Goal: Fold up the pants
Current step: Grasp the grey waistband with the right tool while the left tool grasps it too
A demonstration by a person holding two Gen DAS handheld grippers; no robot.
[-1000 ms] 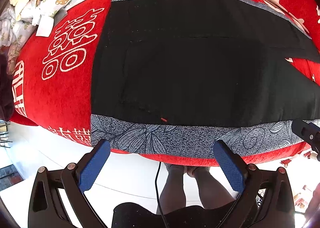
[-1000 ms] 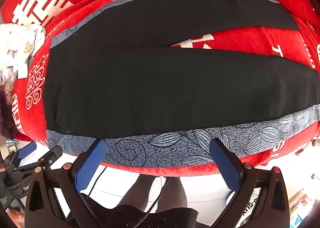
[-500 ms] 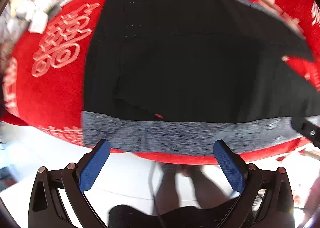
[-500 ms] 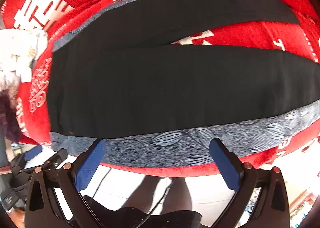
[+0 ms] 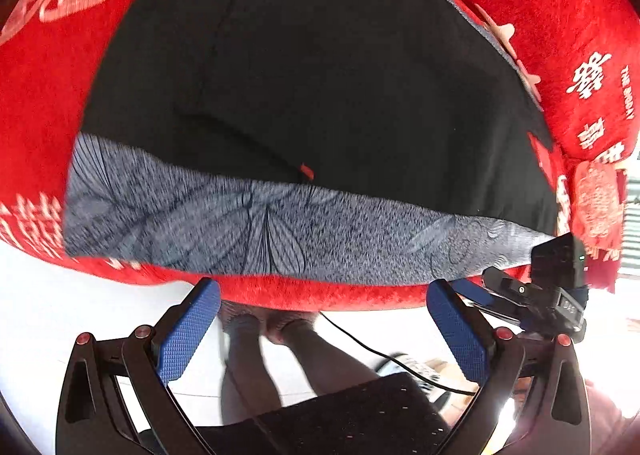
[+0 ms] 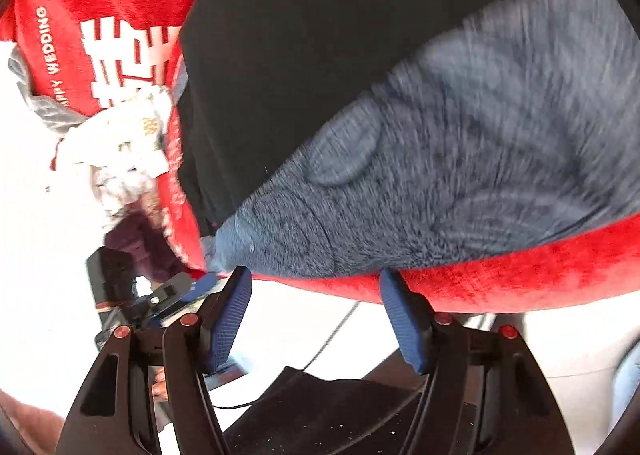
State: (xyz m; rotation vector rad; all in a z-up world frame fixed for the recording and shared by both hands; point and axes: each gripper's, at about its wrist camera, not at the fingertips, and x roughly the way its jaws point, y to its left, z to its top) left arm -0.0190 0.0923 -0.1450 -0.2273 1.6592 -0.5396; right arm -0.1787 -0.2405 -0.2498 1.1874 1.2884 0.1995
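Note:
Black pants (image 5: 320, 75) with a grey leaf-patterned side stripe (image 5: 248, 231) lie flat on a red cloth-covered surface (image 5: 48, 103). My left gripper (image 5: 320, 319) is open and empty, hovering just off the near edge below the stripe. In the right wrist view the same pants (image 6: 320, 55) and stripe (image 6: 460, 167) fill the frame. My right gripper (image 6: 316, 315) is open and empty, close to the stripe's near edge. The other gripper shows at the side of each view (image 5: 556, 287) (image 6: 132, 295).
The red cloth carries white characters (image 6: 124, 55). A pale patterned garment pile (image 6: 120, 143) lies at the left end of the surface. The person's legs (image 5: 280, 355), a cable and white floor are below the edge.
Both grippers have moved in close to the near edge of the pants. The right one has swung left and tilted. Its jaws have narrowed but stay open.

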